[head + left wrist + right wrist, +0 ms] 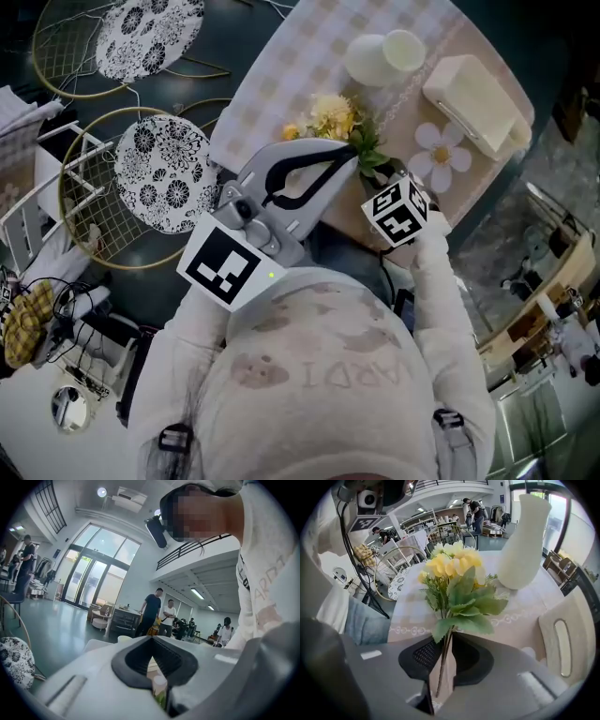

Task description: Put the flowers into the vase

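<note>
A bunch of yellow flowers [330, 116] with green leaves lies on the checked tablecloth [281, 66], blooms pointing towards the white vase [375, 58]. In the right gripper view the flowers [452, 566] stretch away from the jaws, and the vase [524, 541] stands upright beyond them at the right. My right gripper [449, 637] points steeply down with the thin stems [443, 663] between its jaws. The stems lie against the left pad and a gap shows beside them. In the head view it [384, 183] is just below the leaves. My left gripper [352, 157] hovers beside the flowers, tips together and empty [152, 638].
A white rectangular box [473, 98] and a flower-shaped mat [441, 152] lie on the table's right side. Two wire chairs with patterned cushions [164, 173] [145, 33] stand left of the table. People [151, 611] stand far back in the hall.
</note>
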A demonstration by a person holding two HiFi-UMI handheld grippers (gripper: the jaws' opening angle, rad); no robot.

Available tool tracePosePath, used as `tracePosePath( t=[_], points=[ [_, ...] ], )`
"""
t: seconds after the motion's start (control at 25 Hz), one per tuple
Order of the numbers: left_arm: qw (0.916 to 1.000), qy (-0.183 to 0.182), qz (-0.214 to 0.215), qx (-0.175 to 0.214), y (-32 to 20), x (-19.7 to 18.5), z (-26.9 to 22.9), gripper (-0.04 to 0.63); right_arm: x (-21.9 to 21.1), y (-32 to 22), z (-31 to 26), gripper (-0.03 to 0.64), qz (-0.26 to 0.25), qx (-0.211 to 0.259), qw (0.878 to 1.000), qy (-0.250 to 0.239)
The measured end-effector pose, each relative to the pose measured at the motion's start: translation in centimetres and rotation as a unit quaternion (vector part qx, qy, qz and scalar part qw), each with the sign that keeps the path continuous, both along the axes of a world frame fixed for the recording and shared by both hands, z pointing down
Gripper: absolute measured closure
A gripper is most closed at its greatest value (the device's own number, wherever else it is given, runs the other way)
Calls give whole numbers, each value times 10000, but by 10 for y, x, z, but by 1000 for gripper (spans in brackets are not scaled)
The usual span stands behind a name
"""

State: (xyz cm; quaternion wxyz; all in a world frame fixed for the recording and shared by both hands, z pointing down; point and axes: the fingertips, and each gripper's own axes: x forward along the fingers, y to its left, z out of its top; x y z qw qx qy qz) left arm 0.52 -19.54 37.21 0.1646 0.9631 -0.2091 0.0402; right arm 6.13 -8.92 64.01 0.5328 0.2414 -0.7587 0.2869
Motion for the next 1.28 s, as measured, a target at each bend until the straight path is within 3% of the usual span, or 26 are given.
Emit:
tracePosePath(
  t=[0.36,0.6,0.8,1.04,1.28],
  points=[
    [9999,-33,-101,-35,4,-12,5,595,-5,-1,10,566,316,-321,9989,154],
    [9996,-7,-255,93,11,-24,-12,594,-19,-6,-26,574,439,314,9983,-224],
    [9967,15,-738,341,0,-55,-35,595,-47,-28,-84,572,475,1144,9882,-897],
    [9818,54,-1511,1148,-23,-102,-95,595,-65,-67,-182,572,567,2434,9489,-1928],
    [9719,12,-1805,1513,-36,-123,-118,595,-64,-108,-257,571,790,3601,8810,-2965]
  ],
)
